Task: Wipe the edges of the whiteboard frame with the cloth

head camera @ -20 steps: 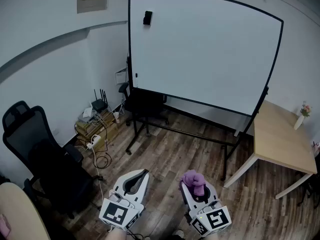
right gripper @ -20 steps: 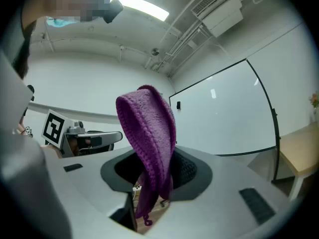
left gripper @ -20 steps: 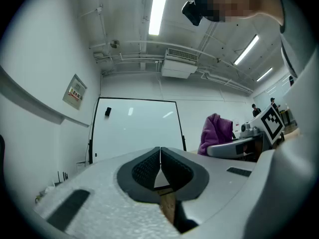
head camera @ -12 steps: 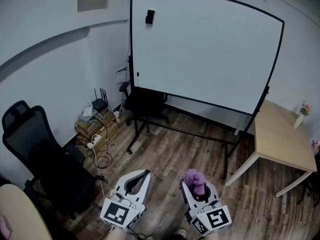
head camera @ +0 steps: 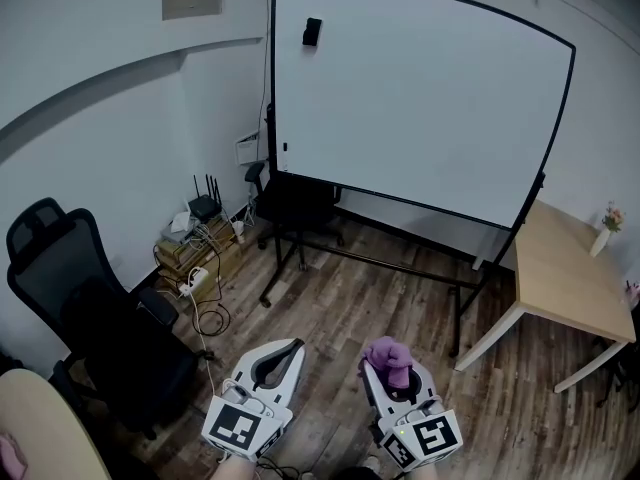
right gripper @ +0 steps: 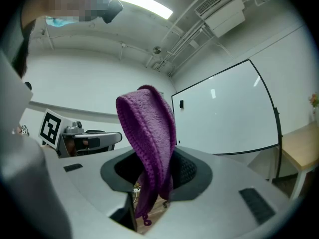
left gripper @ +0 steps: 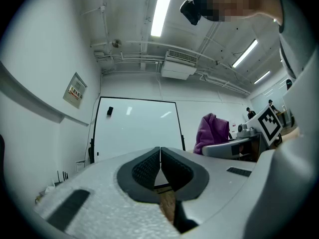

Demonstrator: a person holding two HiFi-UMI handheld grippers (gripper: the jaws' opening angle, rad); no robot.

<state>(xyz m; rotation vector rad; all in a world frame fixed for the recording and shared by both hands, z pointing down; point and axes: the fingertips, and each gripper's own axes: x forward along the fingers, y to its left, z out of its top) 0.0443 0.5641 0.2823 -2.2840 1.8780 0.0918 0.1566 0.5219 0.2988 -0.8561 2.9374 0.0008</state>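
Observation:
A large whiteboard (head camera: 420, 98) with a thin black frame (head camera: 273, 78) stands on a wheeled stand across the room, well ahead of both grippers. It also shows far off in the left gripper view, whiteboard (left gripper: 137, 128), and in the right gripper view, whiteboard (right gripper: 224, 113). My right gripper (head camera: 391, 368) is shut on a purple knitted cloth (head camera: 387, 356), which sticks up from the jaws as a folded hump, cloth (right gripper: 149, 133). My left gripper (head camera: 280, 353) is shut with nothing in it, its pads (left gripper: 160, 166) meeting. Both are held low over the wooden floor.
A black office chair (head camera: 90, 318) stands at the left, and a second dark chair (head camera: 290, 203) sits under the board's left side. A router and cables (head camera: 195, 243) lie by the wall. A light wooden table (head camera: 565, 283) with a small flower vase (head camera: 605, 233) is at the right.
The view has shifted slightly: the whiteboard sits a little further right in the frame. Both grippers stay low in front, the cloth still held.

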